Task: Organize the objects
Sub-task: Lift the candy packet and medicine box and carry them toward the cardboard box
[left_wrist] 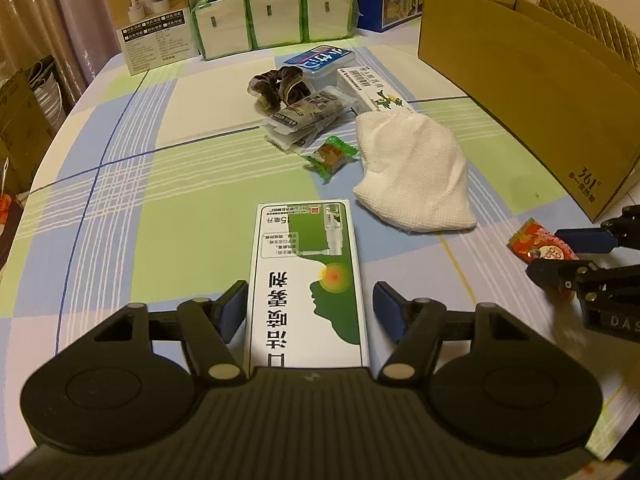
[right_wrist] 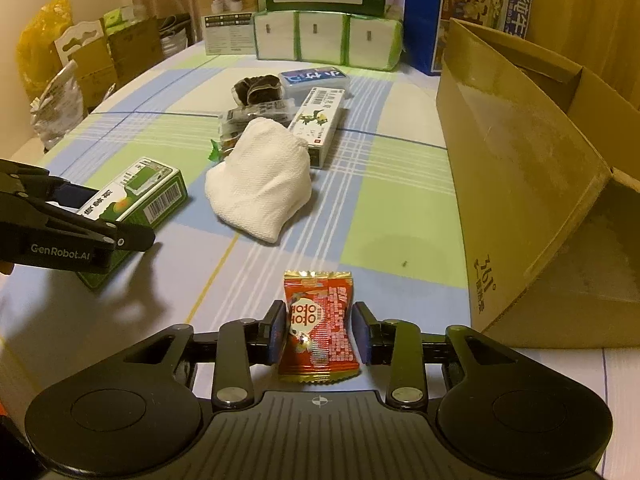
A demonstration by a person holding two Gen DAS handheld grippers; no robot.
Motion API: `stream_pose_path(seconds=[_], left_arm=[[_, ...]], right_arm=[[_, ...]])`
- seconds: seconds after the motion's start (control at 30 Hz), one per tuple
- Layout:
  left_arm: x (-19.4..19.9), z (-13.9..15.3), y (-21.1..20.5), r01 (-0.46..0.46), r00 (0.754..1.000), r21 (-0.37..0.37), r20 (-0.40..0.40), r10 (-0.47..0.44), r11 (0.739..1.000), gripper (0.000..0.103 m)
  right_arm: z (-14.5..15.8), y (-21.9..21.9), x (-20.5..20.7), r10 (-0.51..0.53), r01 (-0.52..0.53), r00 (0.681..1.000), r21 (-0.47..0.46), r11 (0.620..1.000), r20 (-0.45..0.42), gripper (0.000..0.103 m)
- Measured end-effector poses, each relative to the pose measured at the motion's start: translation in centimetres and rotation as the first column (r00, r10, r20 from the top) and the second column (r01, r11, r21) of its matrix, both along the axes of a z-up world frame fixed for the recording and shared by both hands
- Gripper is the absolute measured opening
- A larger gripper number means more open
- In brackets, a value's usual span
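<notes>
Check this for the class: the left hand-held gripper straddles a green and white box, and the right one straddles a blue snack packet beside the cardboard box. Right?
Not quite. The snack packet between the right hand-held gripper fingers is red, as the right wrist view shows. The left hand-held gripper does straddle the green and white box, and the cardboard box stands beside.

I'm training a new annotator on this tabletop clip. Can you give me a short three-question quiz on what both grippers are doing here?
1. True or false: the left gripper is already clamped shut on the green-and-white medicine box.
2. Multiple choice: what lies between the fingers of the right gripper? A) white cloth B) red snack packet C) dark scrunchie
3. Fill in: the large open container at the table's right side is a ____ box.

Key
1. False: both fingers stand apart from the box sides.
2. B, the red snack packet; the white cloth lies farther off.
3. Cardboard.
</notes>
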State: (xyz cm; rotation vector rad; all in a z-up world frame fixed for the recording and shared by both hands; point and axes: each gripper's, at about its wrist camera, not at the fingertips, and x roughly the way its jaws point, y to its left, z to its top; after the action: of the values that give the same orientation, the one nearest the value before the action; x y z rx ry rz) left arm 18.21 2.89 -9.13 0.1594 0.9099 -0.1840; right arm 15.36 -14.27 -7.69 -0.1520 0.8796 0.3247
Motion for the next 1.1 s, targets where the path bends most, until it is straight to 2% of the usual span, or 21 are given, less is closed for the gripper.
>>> stream_pose_path(seconds=[0.17,0.4,0.6,1.1], left_arm=[[0.1,-0.1,0.0,-0.005,1.000,0.004,-0.002,0.005,1.000,0.053],[0.2,-0.1,0.1,-0.008,1.000,0.001,0.003,0.008,1.000,0.053],[0.3,-0.1,0.1,-0.009,1.000,-0.007,0.005,0.009,1.000,0.052],[-1.1,0.4,-0.5,0.008,1.000,-0.019,-0.006,-0.008,1.000,0.051]], right_arm=[[0.1,0.0,0.1,-0.007,0.007,1.000,0.003,1.000,0.000,0.032],[0.1,0.2,0.1,0.003,-0.003,1.000,-0.007,1.000,0.006,0.032],[0.2,0.4,0.0,-0.003,0.003,1.000,-0.007,1.000,0.014,0.026],[1.0,-0.1,0.0,-0.024,0.023,0.999,0.032,0.999,0.029,0.026]])
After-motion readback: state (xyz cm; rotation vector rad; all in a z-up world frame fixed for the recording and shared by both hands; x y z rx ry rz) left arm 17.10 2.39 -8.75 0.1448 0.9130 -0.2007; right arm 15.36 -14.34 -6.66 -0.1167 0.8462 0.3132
